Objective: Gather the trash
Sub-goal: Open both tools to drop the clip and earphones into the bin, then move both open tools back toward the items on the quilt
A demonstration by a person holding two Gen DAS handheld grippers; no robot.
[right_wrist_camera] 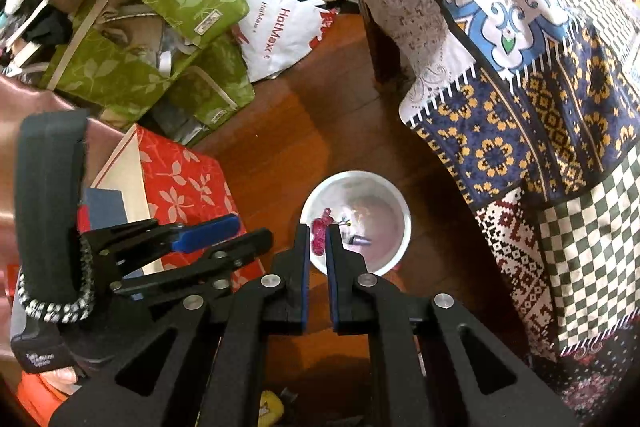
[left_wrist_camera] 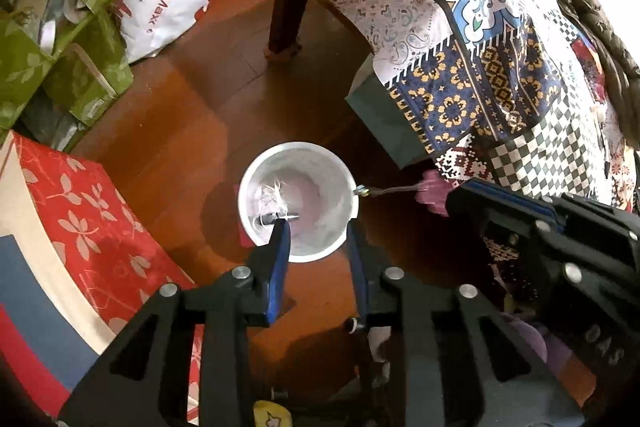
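Now you are holding both grippers over the white bin that stands on the brown wood floor, near the table with the patchwork cloth.

Your right gripper is squeezed onto a small pink wrapper. The wrapper sits between the two blue pads, right above the open bin. In the left view you can see that pink piece beside the bin's rim, with a thin gray bit sticking out toward it. So this piece is not in the bin yet. I think you only need to open up and let it fall.

Your left gripper has its fingers apart and holds nothing. One finger hangs over the inside of the bin and the other is by the outer rim.

Some trash is already inside: a bit of white crumpled scrap and a small dark thing lie at the bottom. So part of the job looks done.

I cannot see other loose trash on the floor from here. The green boxes, the red box and the white shopping bag look like stored things, not trash.
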